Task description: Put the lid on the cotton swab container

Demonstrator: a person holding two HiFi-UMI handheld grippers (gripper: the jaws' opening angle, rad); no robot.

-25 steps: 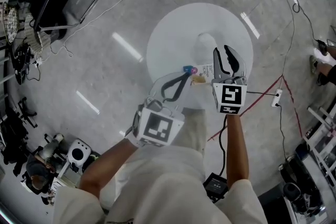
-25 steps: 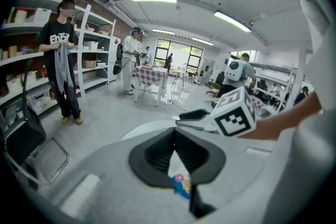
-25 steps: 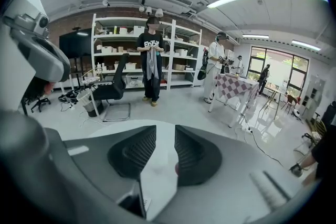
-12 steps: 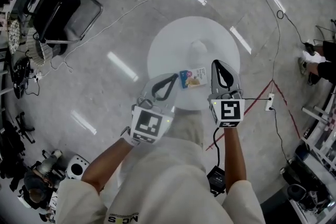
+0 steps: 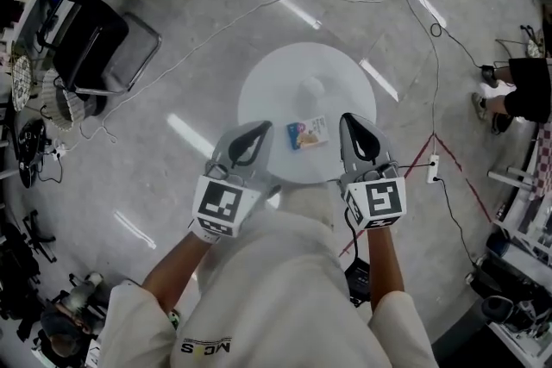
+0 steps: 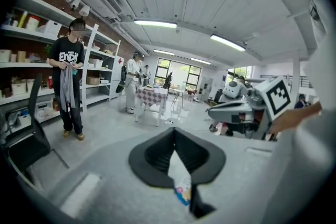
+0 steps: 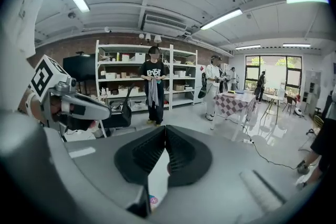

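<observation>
Both grippers have drawn back toward us, off the cotton swab container [image 5: 308,134], which lies at the near side of the round table [image 5: 276,82]. Our left gripper [image 5: 264,127] and right gripper [image 5: 348,118] are closed and empty. The container sits between them, long axis left-right, equally near each.

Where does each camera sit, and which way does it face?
Head view: on the person's head, facing steeply down at the round table, container, forearms, left gripper, right gripper.
Left gripper view: on the left gripper, facing along its shut jaws across the room; right gripper at right.
Right gripper view: likewise; left gripper at left.
Shared: both gripper views show the shelves and checkered table.
</observation>
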